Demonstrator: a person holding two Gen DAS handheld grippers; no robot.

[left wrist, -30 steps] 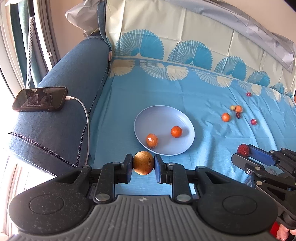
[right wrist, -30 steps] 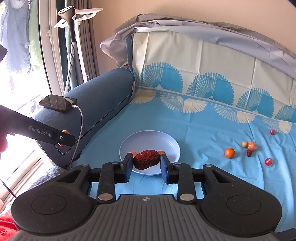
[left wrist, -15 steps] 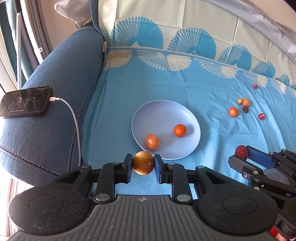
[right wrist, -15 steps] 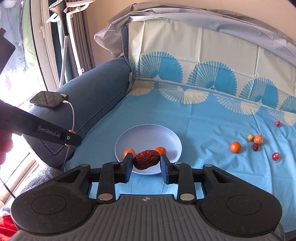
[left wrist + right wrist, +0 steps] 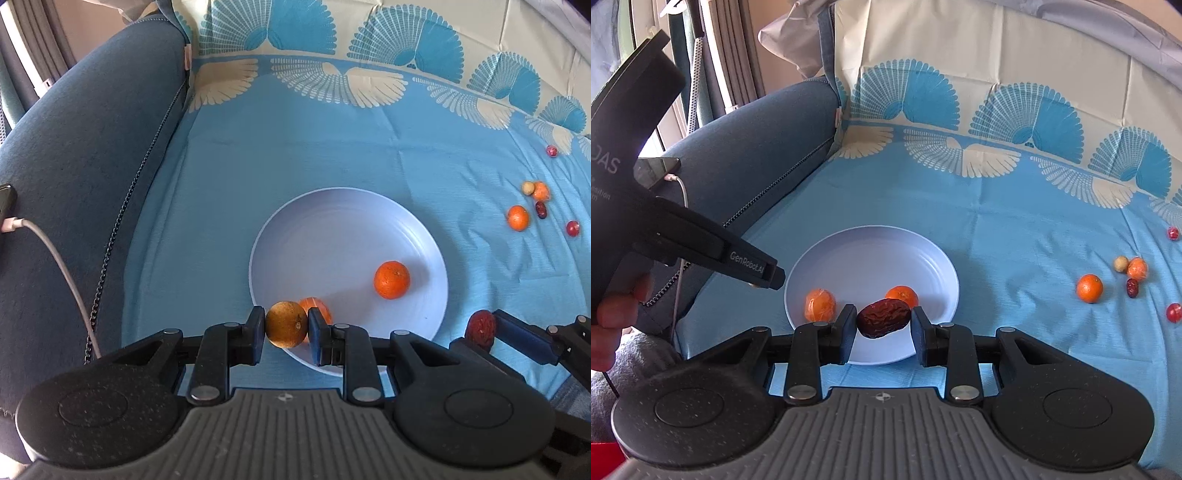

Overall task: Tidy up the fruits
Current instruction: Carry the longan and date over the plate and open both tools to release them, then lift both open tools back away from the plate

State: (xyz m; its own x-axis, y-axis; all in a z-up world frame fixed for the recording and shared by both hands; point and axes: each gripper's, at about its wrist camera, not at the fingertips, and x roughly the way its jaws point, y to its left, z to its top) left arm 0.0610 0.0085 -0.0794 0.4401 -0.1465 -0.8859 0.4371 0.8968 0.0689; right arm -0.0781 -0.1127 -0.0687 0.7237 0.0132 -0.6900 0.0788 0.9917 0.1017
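With two small oranges, one bare and one plastic-wrapped, already lying in the shallow pale-blue round plate, the task stands partly done: the left gripper is clenched on a brownish-yellow round fruit above the plate's 7 o'clock rim, and the right gripper grasps a wrinkled dark-red date near the 6 o'clock rim. Left to gather, at 3 o'clock of the plate and well apart on the blue fan-patterned cloth, are a loose orange, a wrapped orange, a pale round fruit, a dark date and two red berries. Nothing blocks either drop; the denim sofa arm, phone and white charging cable lie at 9 o'clock.
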